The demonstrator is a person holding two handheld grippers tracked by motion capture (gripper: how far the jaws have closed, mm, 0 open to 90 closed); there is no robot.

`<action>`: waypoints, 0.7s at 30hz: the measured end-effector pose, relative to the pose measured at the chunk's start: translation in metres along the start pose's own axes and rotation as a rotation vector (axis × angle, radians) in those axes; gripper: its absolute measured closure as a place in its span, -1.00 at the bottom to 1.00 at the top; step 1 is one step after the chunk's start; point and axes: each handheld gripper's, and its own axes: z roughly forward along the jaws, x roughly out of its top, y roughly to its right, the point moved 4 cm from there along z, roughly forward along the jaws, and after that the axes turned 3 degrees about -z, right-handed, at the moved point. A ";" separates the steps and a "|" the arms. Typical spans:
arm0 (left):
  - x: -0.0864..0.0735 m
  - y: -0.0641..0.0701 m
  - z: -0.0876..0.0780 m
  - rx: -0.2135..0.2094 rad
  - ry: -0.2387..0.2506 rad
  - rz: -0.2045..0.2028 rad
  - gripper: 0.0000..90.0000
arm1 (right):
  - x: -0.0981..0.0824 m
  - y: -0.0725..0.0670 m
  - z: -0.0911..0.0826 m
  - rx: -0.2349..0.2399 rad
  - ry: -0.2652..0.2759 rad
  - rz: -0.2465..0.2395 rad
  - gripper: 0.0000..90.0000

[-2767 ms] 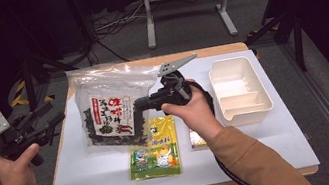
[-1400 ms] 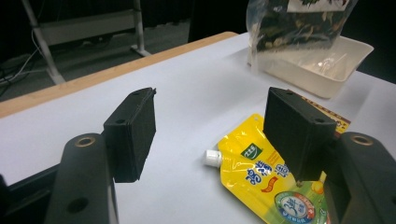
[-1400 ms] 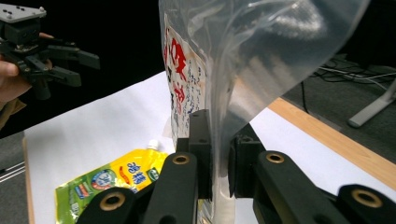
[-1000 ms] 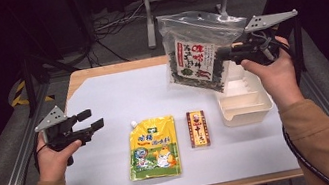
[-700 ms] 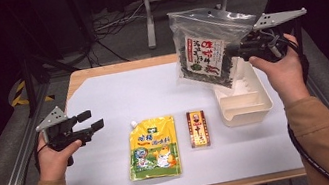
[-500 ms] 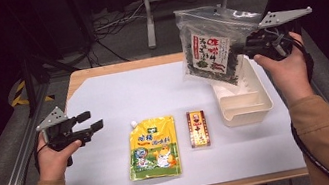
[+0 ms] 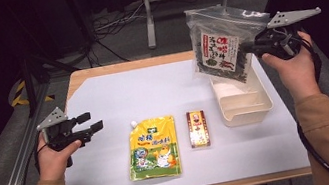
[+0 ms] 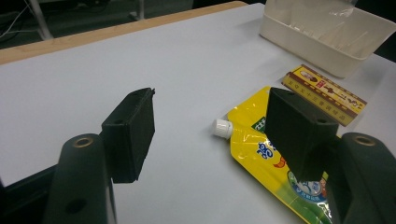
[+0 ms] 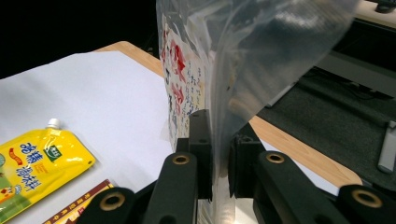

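One bag: R gripper point(image 7: 250, 47) pinches seaweed bag point(image 7: 219, 50) edge over bin point(image 7: 242, 102); lower slow, centre it, then release. L gripper point(image 7: 91, 126) empty, jaws apart.

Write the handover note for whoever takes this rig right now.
Right gripper: jaws shut on the seaweed bag, held in the air above the far end of the white bin.
Left gripper: jaws open, nothing between them, at the table's left side.
On the table: yellow spout pouch and small red box, both flat, left of the bin.
Done: bag lifted.
Left: probably lower the bag into the bin; the pouch and box seem untouched.
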 end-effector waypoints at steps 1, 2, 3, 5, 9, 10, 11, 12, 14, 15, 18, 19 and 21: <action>0.000 -0.001 0.000 0.001 -0.001 0.005 -0.24 | -0.002 0.002 -0.001 -0.005 0.001 0.005 0.82; 0.000 -0.001 0.000 0.003 0.000 0.009 -0.24 | -0.003 0.004 -0.001 -0.007 0.001 0.011 0.82; 0.000 -0.001 0.001 0.002 0.000 0.009 -0.24 | -0.004 0.005 -0.002 -0.010 0.000 0.017 0.83; 0.000 -0.001 0.001 -0.001 0.000 0.005 -0.24 | -0.007 0.008 -0.002 -0.015 -0.003 0.020 0.82; 0.000 -0.001 0.000 -0.002 -0.002 0.001 -0.24 | -0.014 0.014 -0.001 -0.025 -0.016 0.031 0.82; 0.000 -0.001 0.000 -0.002 -0.002 0.000 -0.24 | -0.016 0.016 -0.001 -0.030 -0.018 0.028 0.82; 0.000 -0.001 0.000 -0.002 -0.002 0.000 -0.24 | -0.016 0.016 -0.001 -0.030 -0.018 0.028 0.82; 0.000 -0.001 0.000 -0.003 -0.003 -0.003 -0.24 | -0.016 0.017 -0.001 -0.032 -0.020 0.033 0.82; -0.001 -0.001 0.001 -0.003 -0.004 -0.003 -0.24 | -0.019 0.020 -0.001 -0.041 -0.021 0.041 0.82; -0.001 -0.001 0.001 -0.003 -0.005 -0.007 -0.24 | -0.020 0.022 -0.001 -0.047 -0.023 0.047 0.82; -0.001 -0.001 0.002 -0.005 -0.006 -0.006 -0.24 | -0.023 0.025 -0.001 -0.060 -0.028 0.063 0.82; -0.001 -0.001 0.002 -0.005 -0.007 -0.008 -0.24 | -0.025 0.027 0.000 -0.064 -0.031 0.061 0.82; -0.001 -0.001 0.002 -0.006 -0.006 -0.012 -0.24 | -0.027 0.029 0.001 -0.072 -0.047 0.060 0.82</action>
